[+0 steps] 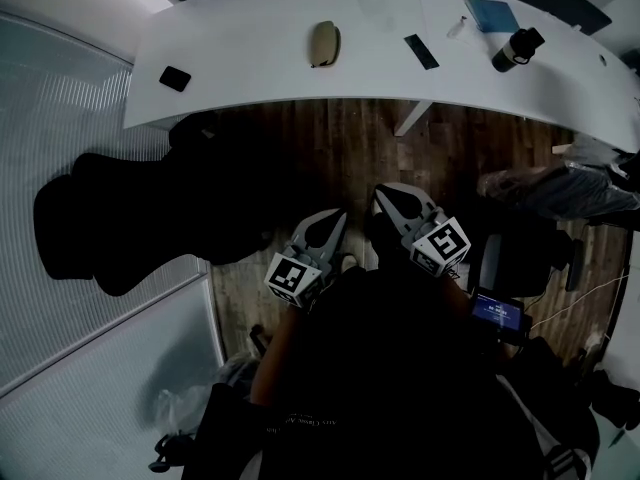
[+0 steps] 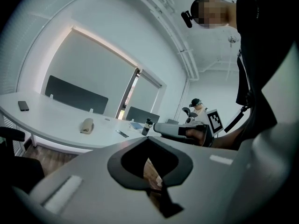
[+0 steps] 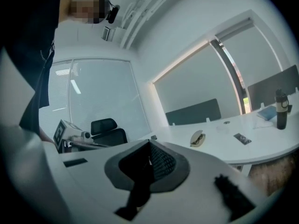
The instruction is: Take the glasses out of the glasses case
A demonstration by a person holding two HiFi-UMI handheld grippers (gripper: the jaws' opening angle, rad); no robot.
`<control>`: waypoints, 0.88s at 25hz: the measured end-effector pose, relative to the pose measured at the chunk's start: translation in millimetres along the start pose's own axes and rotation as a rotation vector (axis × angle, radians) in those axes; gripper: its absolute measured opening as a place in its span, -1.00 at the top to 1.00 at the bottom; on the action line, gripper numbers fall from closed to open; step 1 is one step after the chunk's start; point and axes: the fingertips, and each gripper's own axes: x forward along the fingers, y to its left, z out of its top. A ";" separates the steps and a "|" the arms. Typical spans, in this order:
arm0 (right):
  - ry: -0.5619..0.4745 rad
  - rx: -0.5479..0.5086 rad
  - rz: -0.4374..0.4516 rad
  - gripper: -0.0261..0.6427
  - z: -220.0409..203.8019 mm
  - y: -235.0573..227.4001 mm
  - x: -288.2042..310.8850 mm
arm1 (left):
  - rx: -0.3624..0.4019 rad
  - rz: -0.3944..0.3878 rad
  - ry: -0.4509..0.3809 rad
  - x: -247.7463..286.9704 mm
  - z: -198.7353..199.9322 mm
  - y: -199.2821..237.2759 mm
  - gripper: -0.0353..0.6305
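Observation:
A beige glasses case (image 1: pixel 323 44) lies on the white curved table (image 1: pixel 250 68), far ahead of both grippers. In the right gripper view the case (image 3: pixel 198 138) looks slightly ajar with something dark inside. It shows small in the left gripper view (image 2: pixel 87 125). My left gripper (image 1: pixel 328 224) and right gripper (image 1: pixel 388 196) are held close to my body over the wooden floor, well short of the table. Both are shut with nothing between the jaws, and their tips (image 2: pixel 149 138) (image 3: pixel 150 142) meet.
On the table are a black phone (image 1: pixel 174 78), a flat black item (image 1: pixel 421 52), a dark bottle (image 1: pixel 516 50) and a blue notebook (image 1: pixel 490 14). A black office chair (image 1: pixel 110 218) stands at the left. Another person (image 2: pixel 198 107) sits at the far right.

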 end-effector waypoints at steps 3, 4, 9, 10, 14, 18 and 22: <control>-0.006 0.028 0.009 0.90 2.9 -21.0 4.2 | -0.008 0.030 0.016 18.6 3.7 5.8 0.87; -0.004 0.030 0.017 0.90 3.5 -26.9 5.2 | -0.007 0.041 0.017 25.0 5.5 6.8 0.87; 0.008 0.009 0.056 0.90 14.9 -54.0 13.8 | 0.011 0.085 0.023 58.2 12.6 10.7 0.87; 0.008 0.007 0.066 0.90 17.1 -59.4 15.2 | 0.013 0.087 0.023 64.9 14.1 11.3 0.87; 0.002 0.012 0.067 0.90 23.8 -85.7 14.1 | 0.024 0.109 0.032 88.9 18.7 17.4 0.87; 0.009 0.040 0.062 0.90 22.0 -104.7 16.8 | 0.008 0.153 0.022 101.9 23.4 26.9 0.87; 0.036 0.056 0.082 0.90 9.9 -109.0 18.5 | 0.005 0.170 0.034 102.9 20.3 28.9 0.87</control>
